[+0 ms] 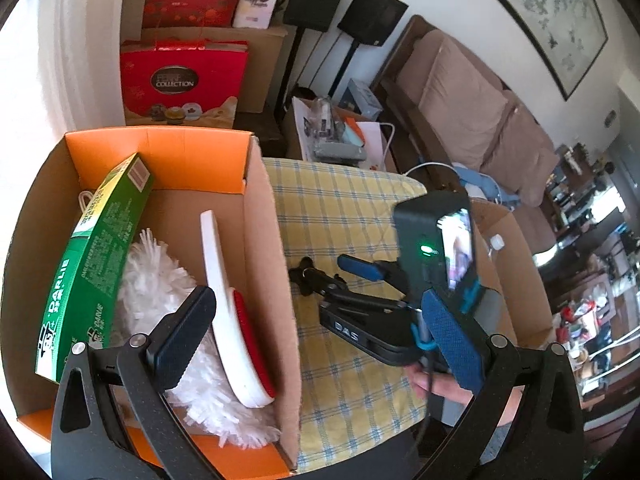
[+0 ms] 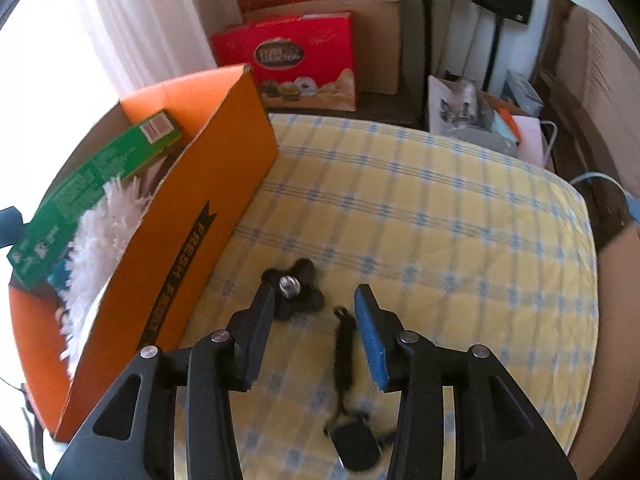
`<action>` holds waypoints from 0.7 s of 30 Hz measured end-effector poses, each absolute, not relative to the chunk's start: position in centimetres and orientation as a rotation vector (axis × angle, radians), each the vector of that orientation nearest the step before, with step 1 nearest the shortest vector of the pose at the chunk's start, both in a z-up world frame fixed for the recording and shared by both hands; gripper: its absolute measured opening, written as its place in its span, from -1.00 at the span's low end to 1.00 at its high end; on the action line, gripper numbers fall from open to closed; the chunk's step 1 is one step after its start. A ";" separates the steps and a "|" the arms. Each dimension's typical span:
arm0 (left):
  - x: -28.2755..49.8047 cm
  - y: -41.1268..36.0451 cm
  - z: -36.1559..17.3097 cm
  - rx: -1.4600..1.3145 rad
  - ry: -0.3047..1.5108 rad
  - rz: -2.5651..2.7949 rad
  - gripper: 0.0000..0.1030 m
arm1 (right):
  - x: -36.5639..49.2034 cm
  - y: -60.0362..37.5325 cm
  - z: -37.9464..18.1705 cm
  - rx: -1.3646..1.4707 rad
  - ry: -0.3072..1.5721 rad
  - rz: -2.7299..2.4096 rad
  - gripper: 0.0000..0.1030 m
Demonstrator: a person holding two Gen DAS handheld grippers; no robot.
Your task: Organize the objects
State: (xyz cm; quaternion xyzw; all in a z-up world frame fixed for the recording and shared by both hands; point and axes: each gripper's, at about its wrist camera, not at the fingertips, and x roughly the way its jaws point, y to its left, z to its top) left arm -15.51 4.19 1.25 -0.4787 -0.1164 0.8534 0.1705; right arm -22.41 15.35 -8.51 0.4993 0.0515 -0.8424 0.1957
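Three items already in orange box [image 1: 256, 216]: green carton [image 1: 92, 248], white duster [image 1: 160, 280], red-and-white brush [image 1: 228, 304]. Small black tripod [image 2: 296, 292] on checked cushion [image 2: 440, 220], just beside box wall. Right gripper [image 2: 316, 312] partly open around tripod, gripping nothing; likely lining up. Left gripper [image 1: 320, 340] wide, empty, hovering over box edge.

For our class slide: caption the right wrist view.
Open right gripper above a black tripod on checked cloth, beside the orange box.
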 end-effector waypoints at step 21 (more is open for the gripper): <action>-15.8 2.6 0.5 -1.380 -0.313 2.454 1.00 | -23.6 12.5 -11.0 1.434 0.278 -2.325 -0.30</action>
